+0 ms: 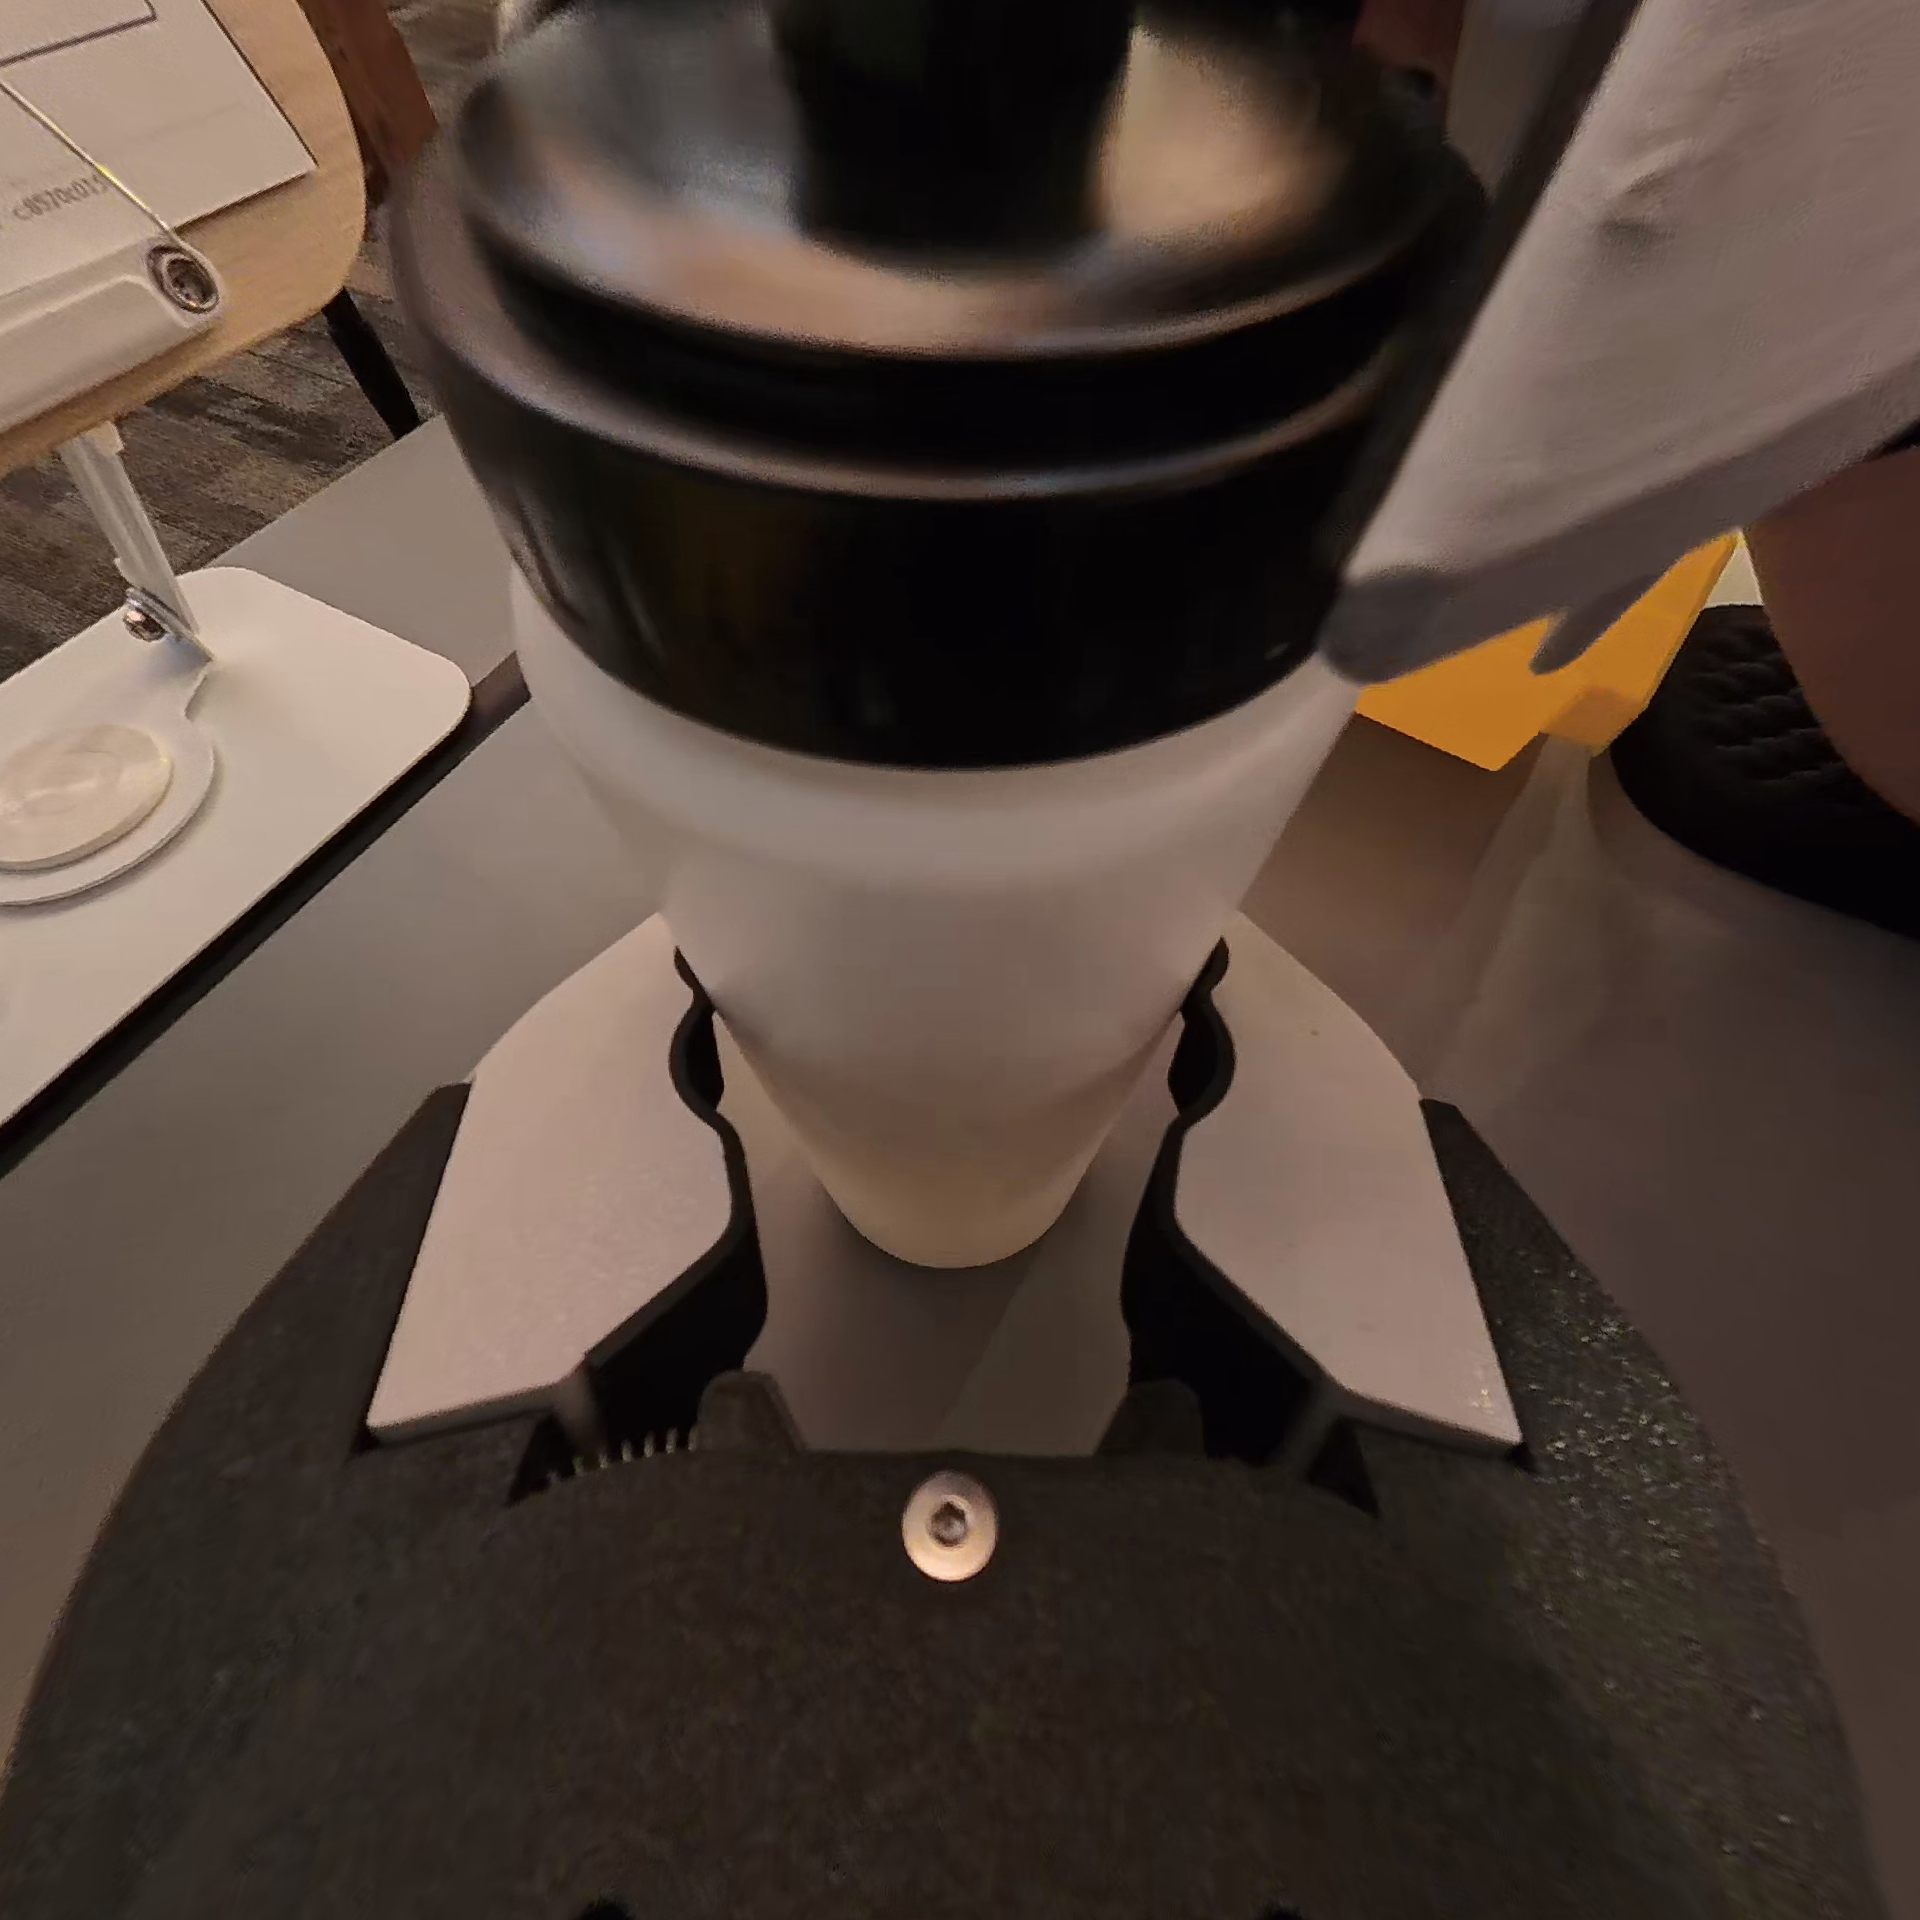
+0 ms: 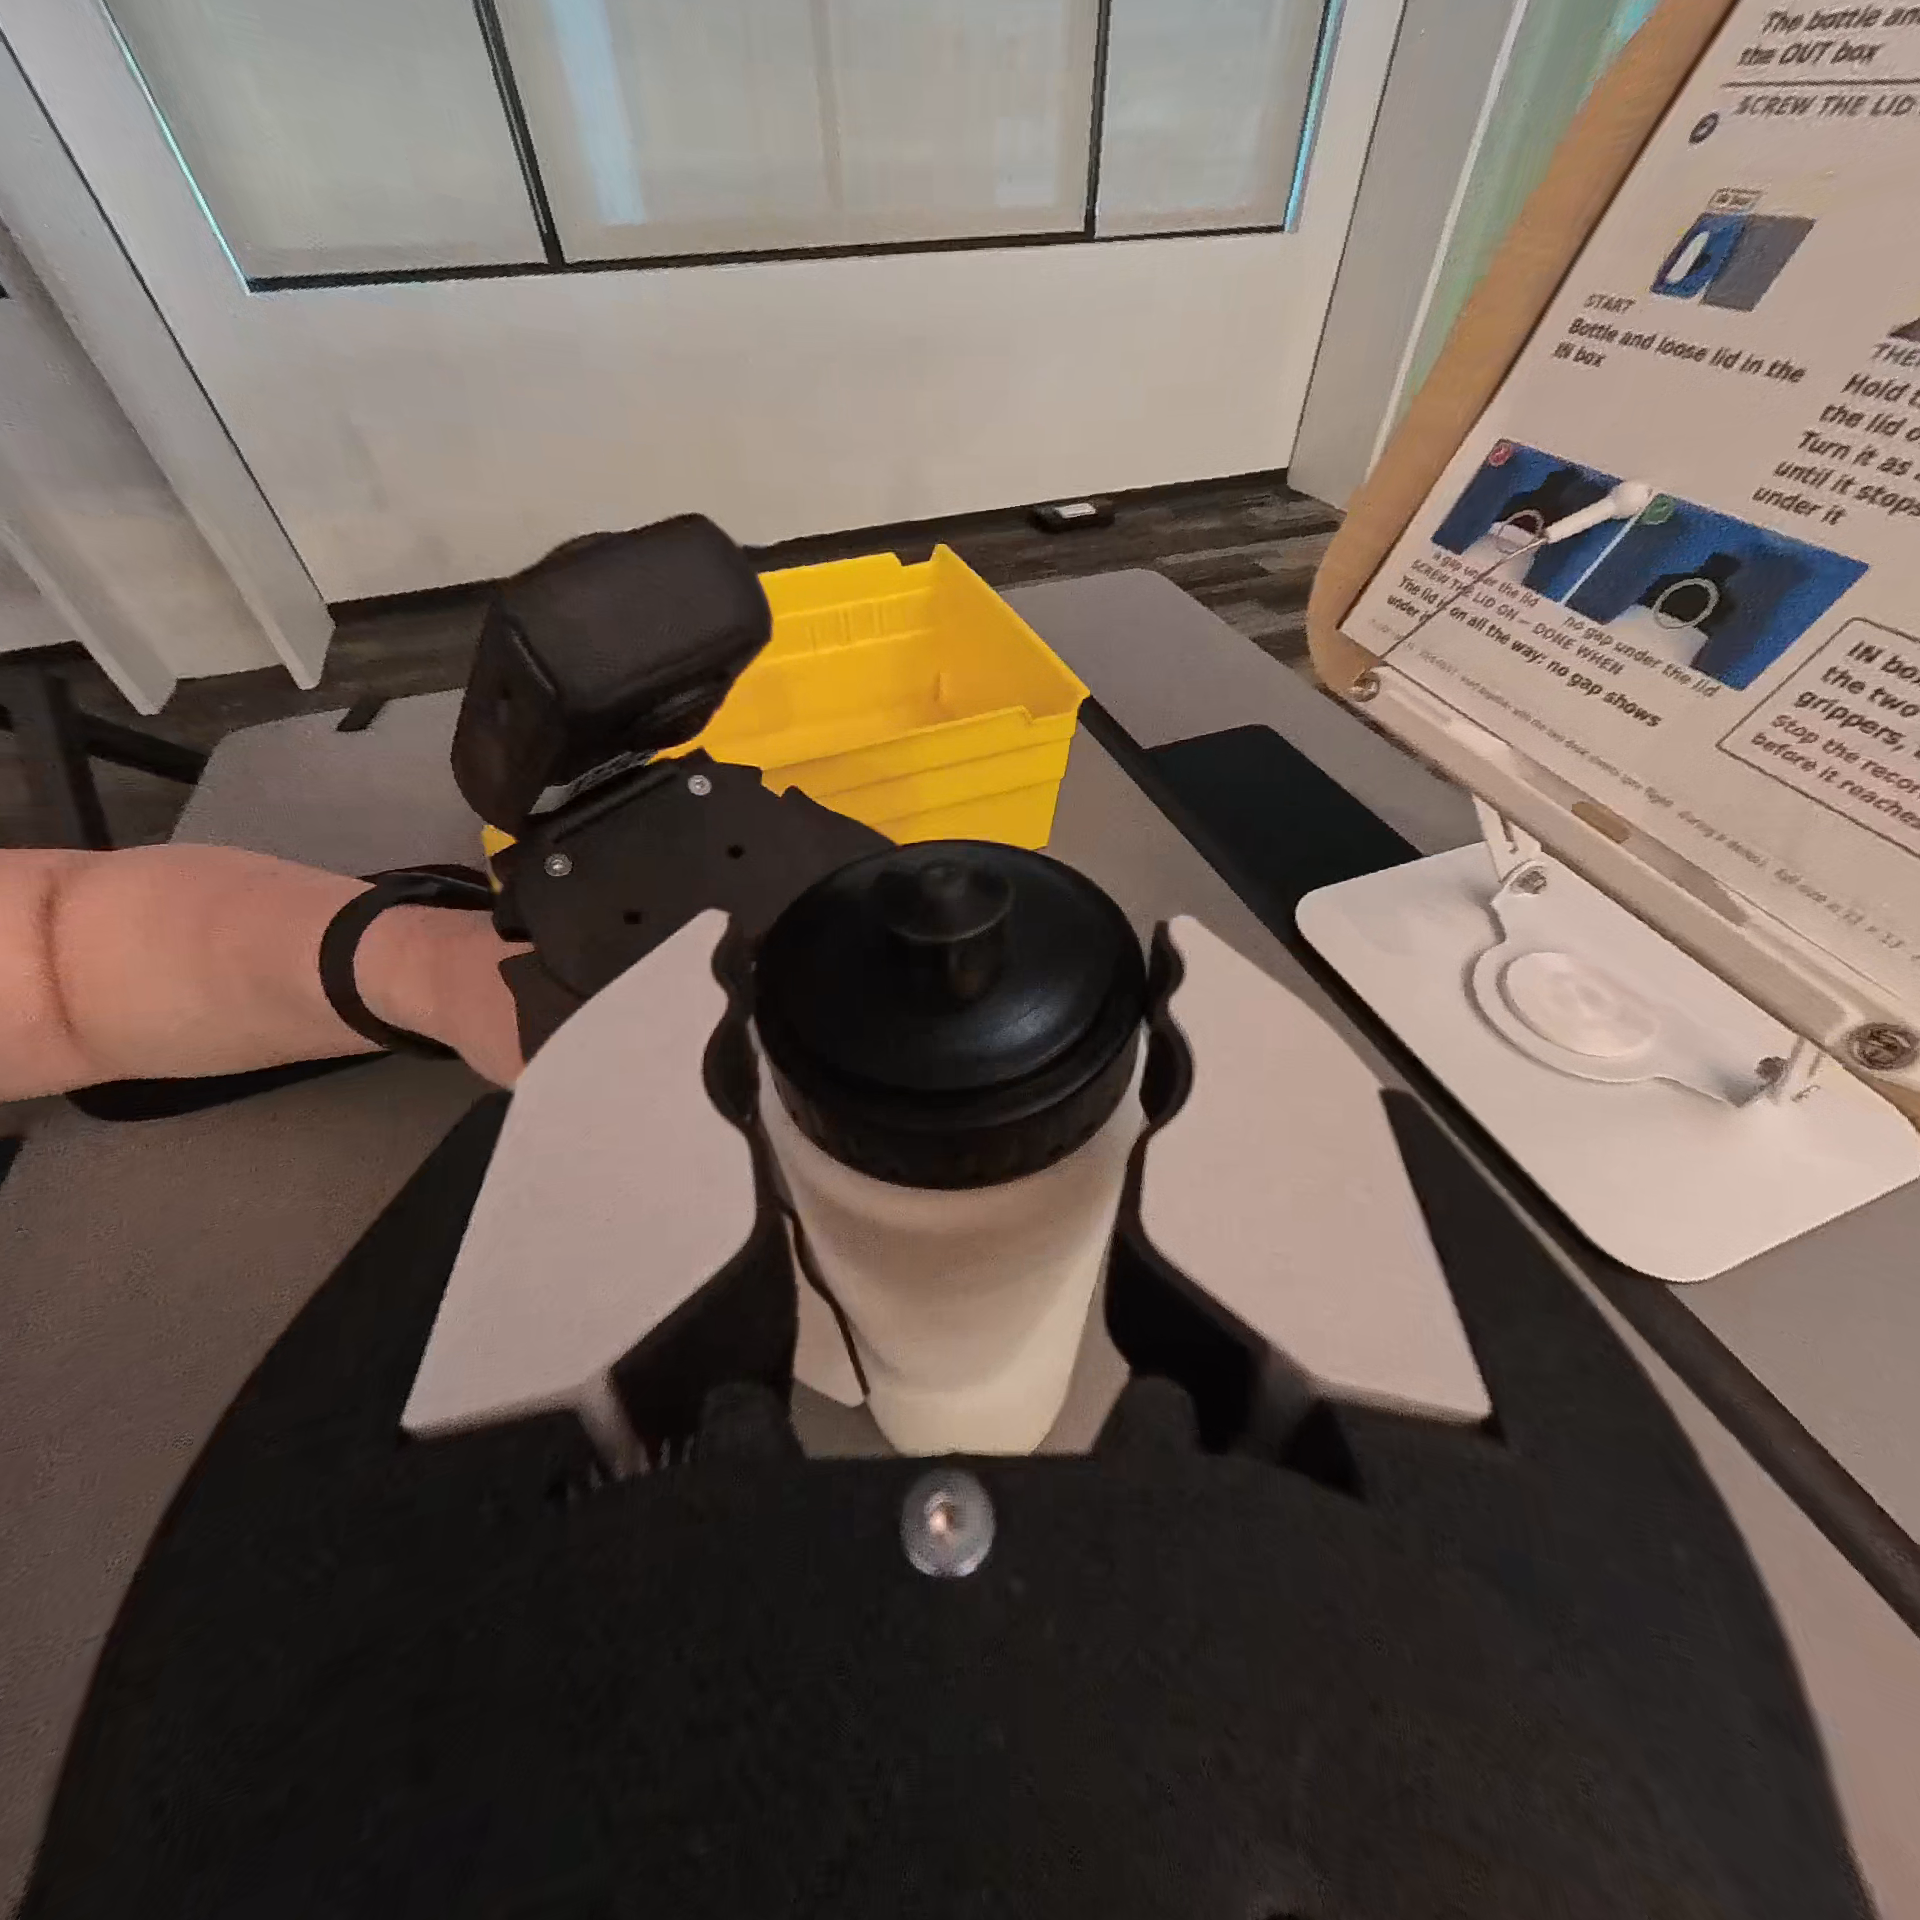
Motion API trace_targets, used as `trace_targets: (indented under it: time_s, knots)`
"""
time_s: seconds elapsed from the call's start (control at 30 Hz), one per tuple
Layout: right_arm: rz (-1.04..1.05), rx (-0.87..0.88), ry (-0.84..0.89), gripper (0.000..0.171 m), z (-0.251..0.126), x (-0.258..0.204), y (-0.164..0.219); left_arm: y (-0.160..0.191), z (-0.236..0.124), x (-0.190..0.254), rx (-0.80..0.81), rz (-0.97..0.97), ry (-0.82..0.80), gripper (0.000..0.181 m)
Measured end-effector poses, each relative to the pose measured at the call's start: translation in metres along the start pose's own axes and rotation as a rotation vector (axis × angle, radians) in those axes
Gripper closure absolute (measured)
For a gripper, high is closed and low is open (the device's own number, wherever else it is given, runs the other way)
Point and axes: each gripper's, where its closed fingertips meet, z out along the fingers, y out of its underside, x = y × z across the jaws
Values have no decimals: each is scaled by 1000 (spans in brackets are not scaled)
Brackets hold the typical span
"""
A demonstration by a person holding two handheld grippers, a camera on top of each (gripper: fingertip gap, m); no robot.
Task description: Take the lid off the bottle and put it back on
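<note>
1. Left claw clamped on the body of the white bottle; both dark inner pads press its sides, low on the body; bottle base just above the grey surface, contact with it not clear.
2. Black lid sits on the bottle's neck, seen close and blurred in the left wrist view; a spout knob rises from its middle.
3. Right claw comes at the lid from the side; its fingers flank the lid's rim and seem to touch it on both sides; cannot tell whether the grip is firm.
4. Right wrist view: bottle upright between the fingers, lid fully on top; the left claw's black body lies behind and to the left, held by a hand with a dark strap around it.
5. Yellow bin stands toward the far edge of the surface, behind the bottle.
6. White stand near the right edge, carrying a tilted board with a printed instruction sheet.
</note>
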Motion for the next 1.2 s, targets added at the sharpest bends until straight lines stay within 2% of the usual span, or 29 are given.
trace_targets:
  time_s: [0.13,0.2,0.27,0.37,0.47,0.53,0.67,0.8,1.03,1.1,1.2]
  knots:
    - [105,71,182,98,6,10,-2,0,0,-7,8,-57,-51,95]
    - [105,105,310,98,5,11,-3,0,-1,-7,-1,-55,-85,95]
    - [85,105,351,98,5,8,-4,1,-2,-7,-9,-49,-102,95]
    - [71,62,293,97,6,8,-3,0,-2,-7,-4,-55,-73,95]
    - [71,16,126,87,7,3,-2,1,-1,-6,-6,-52,-46,95]
    - [40,-39,18,86,4,-2,4,1,-1,-5,-8,-40,-42,95]
    - [-73,-17,-30,98,-2,-1,3,0,1,2,0,-12,-8,95]
    - [-47,-33,12,97,-1,2,4,0,1,0,0,-38,-24,95]
    - [-8,41,375,97,6,10,-1,0,-2,-7,0,-88,-93,95]
    - [-30,16,344,97,7,10,-1,0,-2,-7,-2,-88,-79,95]
    - [-18,-43,185,90,6,7,3,1,-1,-5,-12,-63,-68,95]
